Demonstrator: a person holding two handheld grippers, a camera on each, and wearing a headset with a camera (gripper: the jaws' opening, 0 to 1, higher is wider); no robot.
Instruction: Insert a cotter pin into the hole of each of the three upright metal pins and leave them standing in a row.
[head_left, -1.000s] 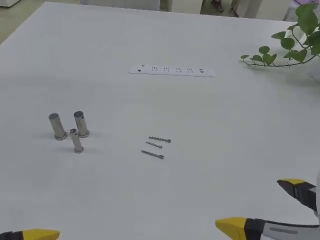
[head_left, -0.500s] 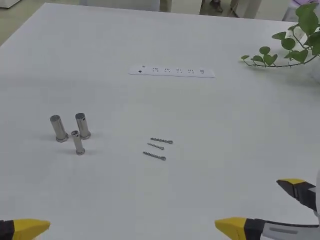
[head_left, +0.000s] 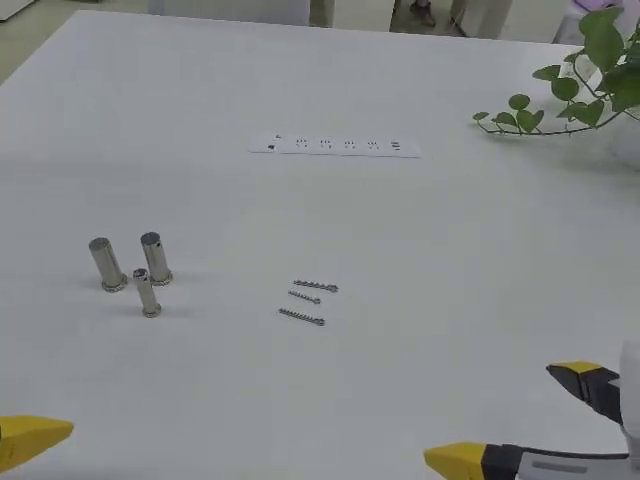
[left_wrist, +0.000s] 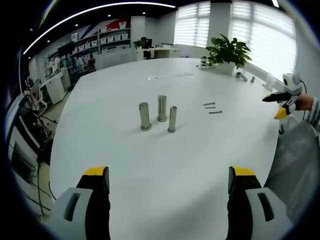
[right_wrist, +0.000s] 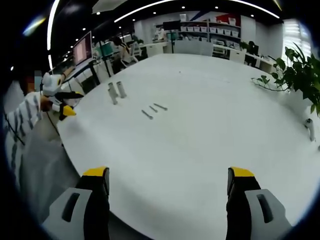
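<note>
**Both grippers wide open, nothing held; all parts loose on the table**

- Three upright silver cylindrical metal pins (head_left: 147, 293) stand in a tight cluster, not a row. Two thicker ones are side by side at the back, and a thinner one is just in front, between them.
- A small dark hole shows near the top of two of them in the head view.
- Three small thin grey cotter pins (head_left: 302, 317) lie flat on the white table (head_left: 420, 250). They are roughly parallel, close together and well apart from the metal pins.
- Left gripper (left_wrist: 167, 180), yellow-tipped: jaws spread wide with only bare table between them.
  - The metal pin cluster is straight ahead of it, centred between the jaws and well apart.
  - The cotter pins are ahead and off to its right.
- Right gripper (right_wrist: 167, 180): same yellow tips, jaws also spread wide and holding nothing.
  - The cotter pins are ahead of it, a little left of centre and well apart.
  - The metal pins are further out on the same line, beyond and left of the cotters.
- In each gripper view the other gripper hangs off the near table edge.
- A flat white power strip (head_left: 335, 146) lies on the table past the cotter pins, far from both grippers.
- A leafy green potted plant (head_left: 590, 75) is ahead and to the right of the right gripper, at the table's far right side.
</note>
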